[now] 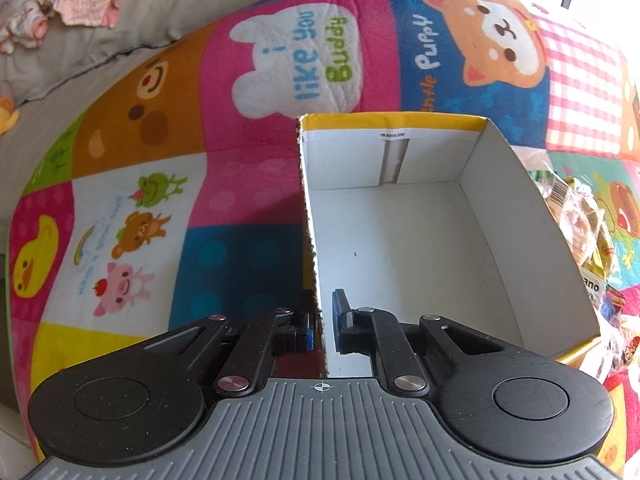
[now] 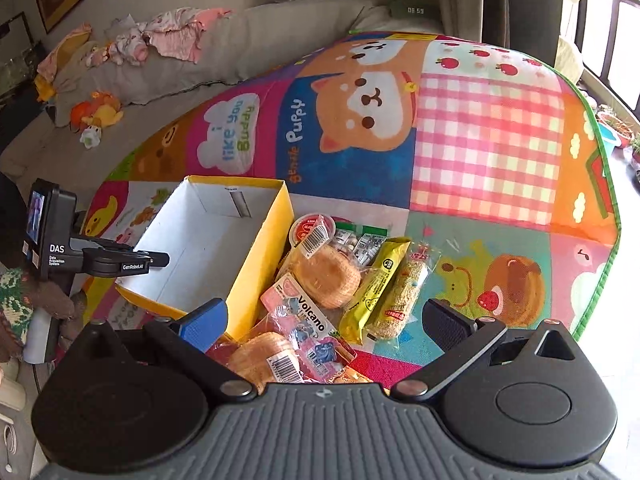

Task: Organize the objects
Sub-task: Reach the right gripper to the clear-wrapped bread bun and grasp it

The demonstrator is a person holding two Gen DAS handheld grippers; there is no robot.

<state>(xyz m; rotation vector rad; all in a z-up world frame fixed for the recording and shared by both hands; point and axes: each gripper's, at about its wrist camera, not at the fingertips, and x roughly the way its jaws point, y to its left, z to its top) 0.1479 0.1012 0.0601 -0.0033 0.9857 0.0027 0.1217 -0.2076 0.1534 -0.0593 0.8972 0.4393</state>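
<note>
Yellow cardboard box (image 2: 256, 264), white inside, open-topped, empty, on patchwork cartoon mat (image 2: 488, 152). Left gripper (image 1: 320, 324) clamped on box's near-left wall. Right gripper (image 2: 324, 320) wide open, holding nothing, above packaged snacks (image 2: 328, 276) right of box.

A patchwork mat (image 2: 488, 128) is carrying an open box (image 2: 256, 272) and, just beside it, a heap of snack packets (image 2: 340, 280).

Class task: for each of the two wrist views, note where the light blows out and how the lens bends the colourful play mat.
Left wrist view: the patchwork cartoon play mat bulges like a dome and the top right corner is washed out. Right wrist view: glare from the bright window whitens the right edge, and the mat's green border curves sharply.
</note>
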